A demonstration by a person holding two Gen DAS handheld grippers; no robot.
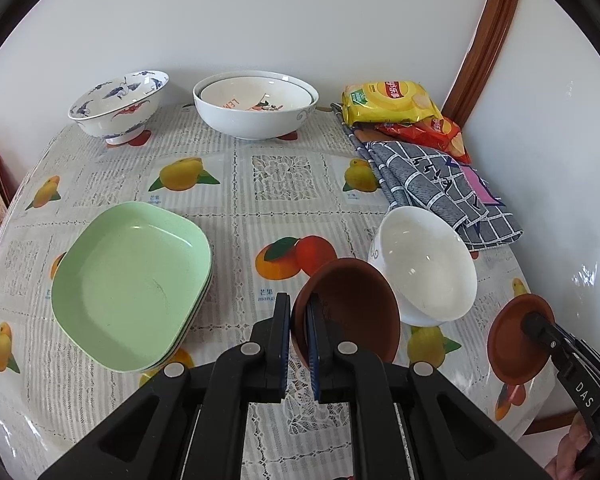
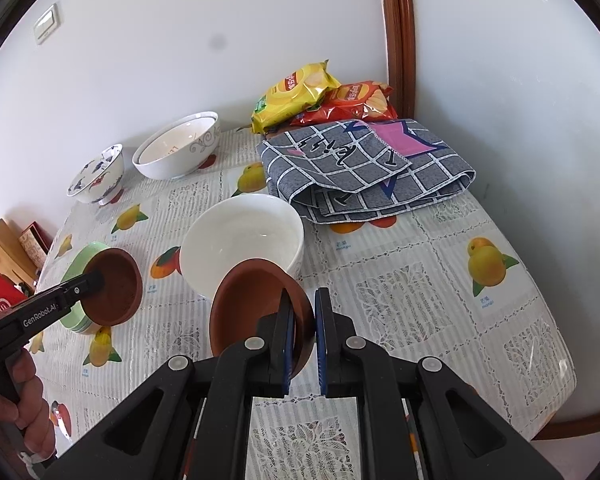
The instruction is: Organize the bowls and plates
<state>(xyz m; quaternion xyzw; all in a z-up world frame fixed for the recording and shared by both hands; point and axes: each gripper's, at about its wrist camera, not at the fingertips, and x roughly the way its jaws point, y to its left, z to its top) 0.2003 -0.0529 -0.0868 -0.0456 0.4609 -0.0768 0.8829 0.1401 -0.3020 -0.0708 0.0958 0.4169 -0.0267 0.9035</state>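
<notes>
Brown saucers, one pinched by its rim in my left gripper [image 1: 298, 344], one in my right gripper [image 2: 302, 340]. Nest them gently near the table's front edge, avoiding the white bowl [image 2: 242, 240].

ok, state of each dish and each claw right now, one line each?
left claw: shut on a brown bowl's rim, bowl tilted
right claw: shut on second brown bowl's rim
white bowl: upright, empty
green plates: stacked
large white bowls: nested
blue-patterned bowl: upright, alone
checked cloth: folded
</notes>
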